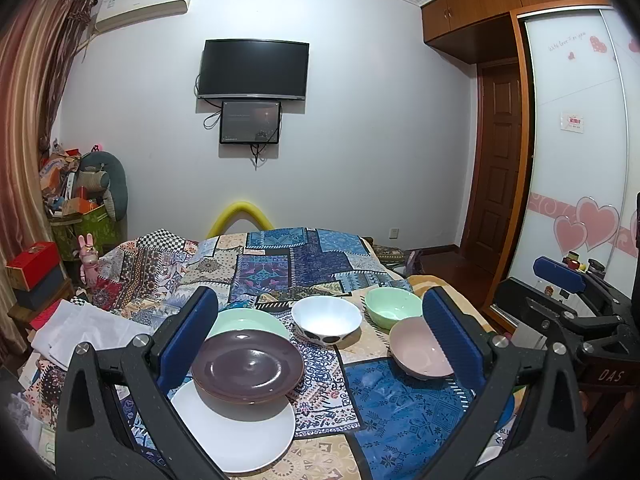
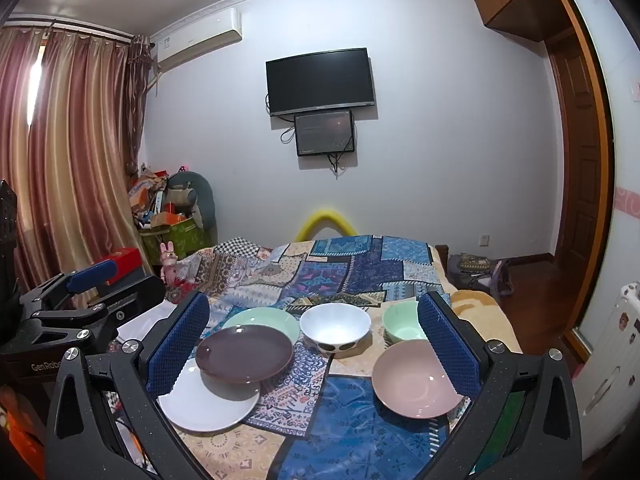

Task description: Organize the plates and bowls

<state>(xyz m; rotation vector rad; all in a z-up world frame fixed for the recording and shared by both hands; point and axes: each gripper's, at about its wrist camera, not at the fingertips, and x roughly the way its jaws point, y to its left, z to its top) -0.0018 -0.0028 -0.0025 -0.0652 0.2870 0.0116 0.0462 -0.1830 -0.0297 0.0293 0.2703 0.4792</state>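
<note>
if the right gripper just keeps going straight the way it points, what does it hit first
Probably the white bowl: the open right gripper tilts slightly down over the patchwork cloth, the bowl centred between its fingers. Depth is hard to judge.

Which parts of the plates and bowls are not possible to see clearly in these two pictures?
- White plate: far part hidden under the brown plate, both views.
- Green plate: near part hidden by the brown plate, both views.
- Pink bowl: right side hidden by a jaw pad, left wrist view.
- Green bowl: right edge hidden by a jaw pad, right wrist view.
</note>
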